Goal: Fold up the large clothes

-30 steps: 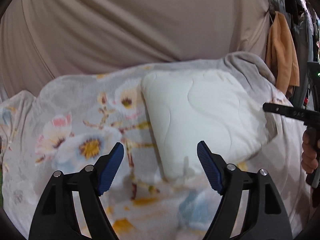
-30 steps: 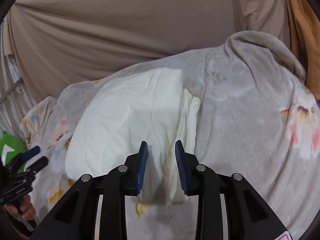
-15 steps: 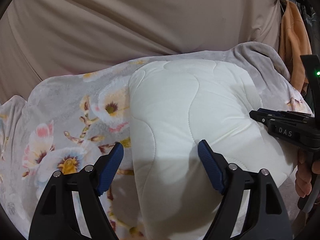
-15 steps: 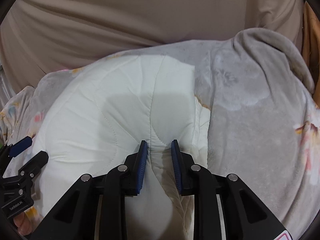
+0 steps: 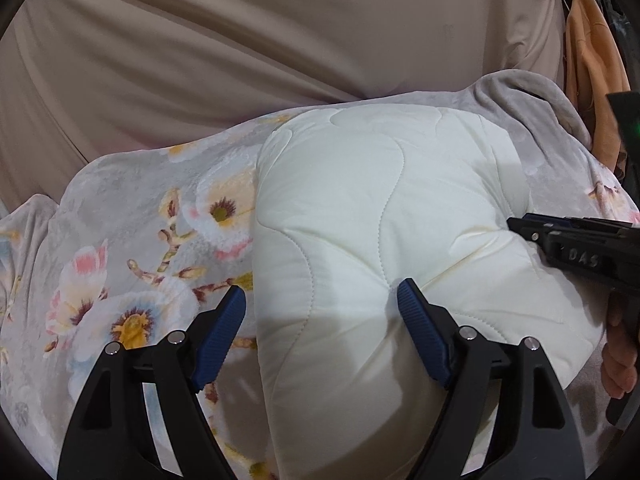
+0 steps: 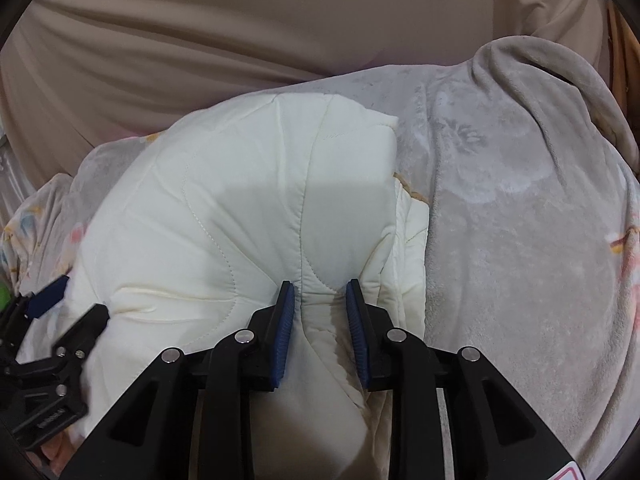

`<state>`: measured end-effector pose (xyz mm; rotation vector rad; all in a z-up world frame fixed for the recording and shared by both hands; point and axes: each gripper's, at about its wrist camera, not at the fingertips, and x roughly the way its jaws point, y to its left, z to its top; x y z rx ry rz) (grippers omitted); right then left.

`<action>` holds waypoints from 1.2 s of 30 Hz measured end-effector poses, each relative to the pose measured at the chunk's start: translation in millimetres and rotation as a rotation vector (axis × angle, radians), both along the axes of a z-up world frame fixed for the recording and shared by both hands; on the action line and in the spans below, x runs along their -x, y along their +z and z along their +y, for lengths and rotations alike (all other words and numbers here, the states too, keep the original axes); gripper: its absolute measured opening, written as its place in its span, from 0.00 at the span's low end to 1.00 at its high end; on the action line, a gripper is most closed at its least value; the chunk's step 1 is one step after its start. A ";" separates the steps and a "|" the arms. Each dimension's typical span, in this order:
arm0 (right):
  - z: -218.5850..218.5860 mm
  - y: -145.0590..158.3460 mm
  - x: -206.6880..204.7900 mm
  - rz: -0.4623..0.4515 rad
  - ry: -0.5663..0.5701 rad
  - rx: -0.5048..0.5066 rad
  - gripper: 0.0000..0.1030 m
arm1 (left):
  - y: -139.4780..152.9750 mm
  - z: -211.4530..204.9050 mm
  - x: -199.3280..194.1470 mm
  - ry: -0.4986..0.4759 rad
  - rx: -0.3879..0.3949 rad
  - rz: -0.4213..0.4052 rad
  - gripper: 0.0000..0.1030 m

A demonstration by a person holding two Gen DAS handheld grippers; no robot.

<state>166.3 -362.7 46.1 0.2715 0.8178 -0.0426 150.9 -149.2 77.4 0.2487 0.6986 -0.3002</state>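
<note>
The folded white quilted garment (image 5: pixel 372 240) lies on the floral blanket (image 5: pixel 132 240), long axis running away toward the beige curtain (image 5: pixel 240 40). The right gripper (image 6: pixel 320 312) pinches its near edge, jaws having just eased wider; the left gripper (image 5: pixel 320 332) gapes, straddling its left edge. Only the left view shows orange cloth (image 5: pixel 592 80) hanging right of the curtain.

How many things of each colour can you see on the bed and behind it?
White: 1, the quilted jacket
Grey with flowers: 1, the blanket
Beige: 1, the curtain
Orange: 1, the hanging cloth
Black with blue pads: 2, the left tool and right tool
Total: 6
</note>
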 end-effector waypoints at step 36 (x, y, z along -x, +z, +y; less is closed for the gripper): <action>-74.0 -19.5 15.7 0.154 0.029 -0.469 0.40 | -5.6 49.1 -56.1 -0.053 0.389 0.380 0.95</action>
